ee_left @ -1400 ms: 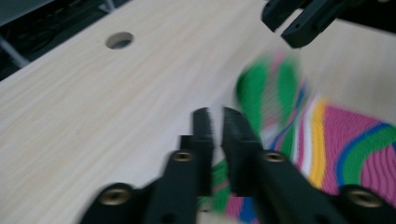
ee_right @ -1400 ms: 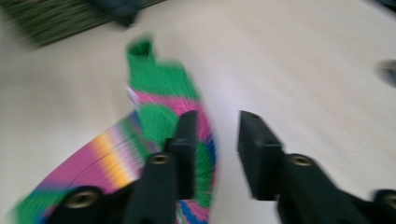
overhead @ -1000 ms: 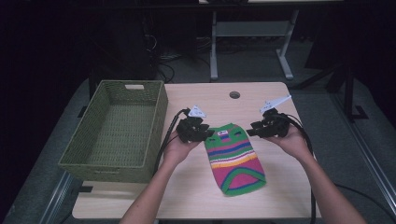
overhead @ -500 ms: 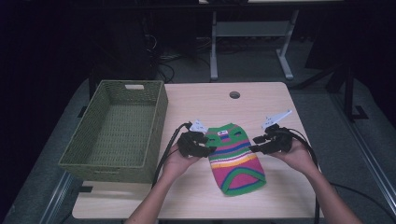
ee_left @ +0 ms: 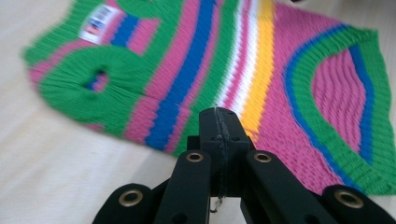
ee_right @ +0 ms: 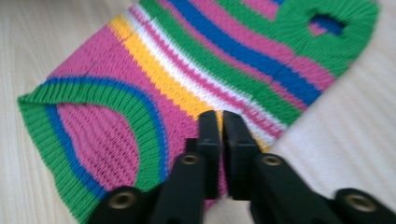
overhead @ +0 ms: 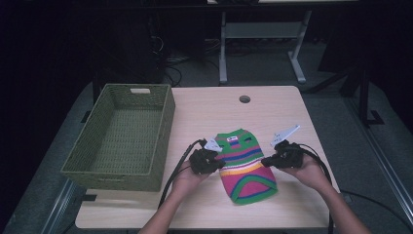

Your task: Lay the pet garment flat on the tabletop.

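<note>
Striped knit sweater [overhead: 246, 165] lay flat on the counter [overhead: 272, 109], flanked by both hand-held grippers at mid-length.

Wool in green, pink, blue, white and yellow bands was spread out right of the basket [overhead: 122, 134], collar end away from the person, rounded hem toward them. The left hand-held gripper [overhead: 214, 163] sat at the sweater's edge nearer the basket, its jaws pressed together over the border by the white and yellow stripes; whether any knit was caught between them could not be told. The right hand-held gripper [overhead: 267, 160] mirrored it at the edge farther from the basket, jaws all but closed with a thin slit between, again over the yellow band. Such a symmetric placement suggested, as a judgement, preparation to fold or lift the sweater evenly, perhaps toward the basket.
</note>
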